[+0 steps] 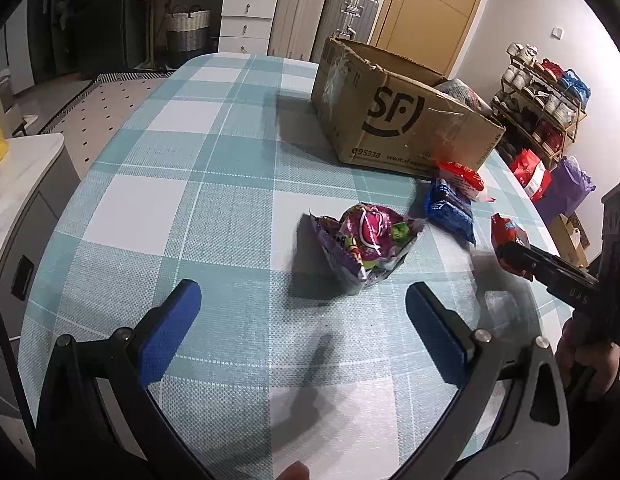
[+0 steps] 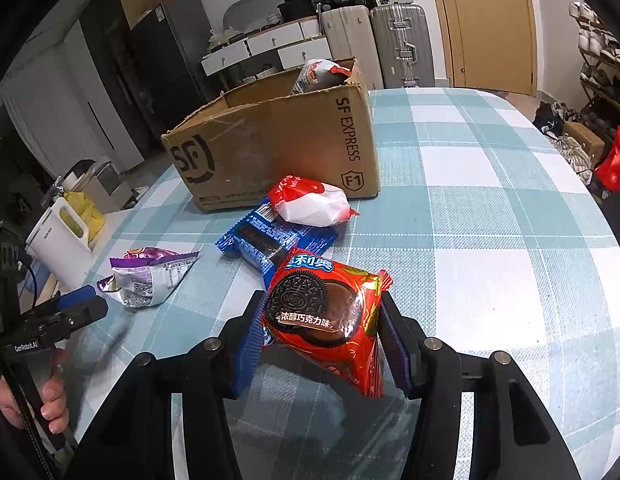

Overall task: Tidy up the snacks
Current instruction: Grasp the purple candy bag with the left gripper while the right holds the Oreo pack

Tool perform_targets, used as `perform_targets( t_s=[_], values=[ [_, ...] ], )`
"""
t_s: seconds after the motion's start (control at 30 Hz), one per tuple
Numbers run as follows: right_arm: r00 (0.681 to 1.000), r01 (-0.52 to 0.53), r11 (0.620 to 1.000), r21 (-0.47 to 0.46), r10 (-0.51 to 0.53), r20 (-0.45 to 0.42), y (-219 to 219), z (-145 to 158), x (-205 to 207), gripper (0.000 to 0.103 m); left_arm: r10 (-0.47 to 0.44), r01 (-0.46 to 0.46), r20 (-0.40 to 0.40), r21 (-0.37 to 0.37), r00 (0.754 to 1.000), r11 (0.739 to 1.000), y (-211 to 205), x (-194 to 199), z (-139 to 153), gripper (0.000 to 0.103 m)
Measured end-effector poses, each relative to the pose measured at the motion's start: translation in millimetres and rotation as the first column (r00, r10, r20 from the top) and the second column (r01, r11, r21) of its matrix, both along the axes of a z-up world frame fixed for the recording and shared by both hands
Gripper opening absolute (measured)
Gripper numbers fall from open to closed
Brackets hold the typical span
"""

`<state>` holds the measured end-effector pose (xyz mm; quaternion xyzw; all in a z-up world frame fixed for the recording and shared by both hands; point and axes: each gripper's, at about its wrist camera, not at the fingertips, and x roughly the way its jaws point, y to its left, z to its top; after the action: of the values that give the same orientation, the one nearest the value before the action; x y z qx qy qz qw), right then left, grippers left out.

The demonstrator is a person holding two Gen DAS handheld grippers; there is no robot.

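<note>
You are working in a lived-in home, at a table (image 1: 213,208) under a blue-and-white checked cloth. Behind it stand suitcases (image 2: 398,40) and white drawers (image 1: 245,20) beside a wooden door (image 2: 486,20). A shoe rack (image 1: 542,92) full of shoes lines the wall, with a woven basket (image 1: 187,32) and a dark fridge (image 2: 169,48) nearby.

Tablecloth (image 1: 229,184): woven check cloth, matt, coarse weave. Box (image 2: 277,148): brown corrugated cardboard, matt, scuffed, glossy tape strips. Oreo pack (image 2: 326,316): glossy red plastic film, crinkled. Purple pack (image 1: 366,240): shiny foil-like film. Pads (image 1: 169,328): blue, ribbed, matt. Gripper frames: black matt plastic, metal pins.
</note>
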<state>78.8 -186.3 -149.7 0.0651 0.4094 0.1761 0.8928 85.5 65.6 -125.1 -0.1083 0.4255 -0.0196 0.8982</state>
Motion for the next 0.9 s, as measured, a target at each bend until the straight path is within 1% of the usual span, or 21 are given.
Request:
perform_targets(
  t_s=[0.13, 0.23, 0.33, 0.43, 0.63, 0.8, 0.9],
  values=[
    [1.0, -0.018, 0.999, 0.03, 0.018, 0.016, -0.6, 1.5, -5.5, 0.054, -0.003, 0.003, -0.003, 0.009, 1.0, 1.0, -3.6, 0.7, 0.8, 0.102],
    [0.999, -0.031, 0.999, 0.033, 0.03, 0.023, 1.7, 1.9, -9.3, 0.054, -0.002, 0.002, -0.008, 0.015, 1.0, 1.0, -7.0, 2.7, 1.9, 0.102],
    [0.999, -0.046, 0.998, 0.046, 0.045, 0.031, 3.3, 2.7, -14.3, 0.054, 0.015, -0.015, 0.008, 0.028, 1.0, 0.999, -9.6, 3.6, 5.9, 0.102],
    [0.997, -0.061, 0.997, 0.055, 0.059, 0.043, 3.9, 4.9, -19.0, 0.054, 0.008, -0.008, 0.009, 0.033, 1.0, 0.999, -13.1, 7.1, 8.0, 0.102],
    [0.997, -0.066, 0.994, 0.082, 0.062, 0.051, -0.8, 5.1, -22.5, 0.054, -0.004, 0.004, 0.0, 0.039, 1.0, 0.999, -23.8, 19.3, 8.9, 0.102],
    [0.995, -0.086, 0.993, 0.082, 0.081, 0.061, 2.5, 6.9, -22.8, 0.054, -0.021, 0.021, -0.002, 0.076, 1.0, 0.997, -34.7, 30.4, 9.0, 0.102],
    [0.993, -0.102, 0.991, 0.084, 0.096, 0.073, 4.5, 8.0, -25.0, 0.054, -0.022, 0.023, -0.013, 0.083, 1.0, 0.996, -37.7, 38.1, 6.6, 0.102]
  ],
)
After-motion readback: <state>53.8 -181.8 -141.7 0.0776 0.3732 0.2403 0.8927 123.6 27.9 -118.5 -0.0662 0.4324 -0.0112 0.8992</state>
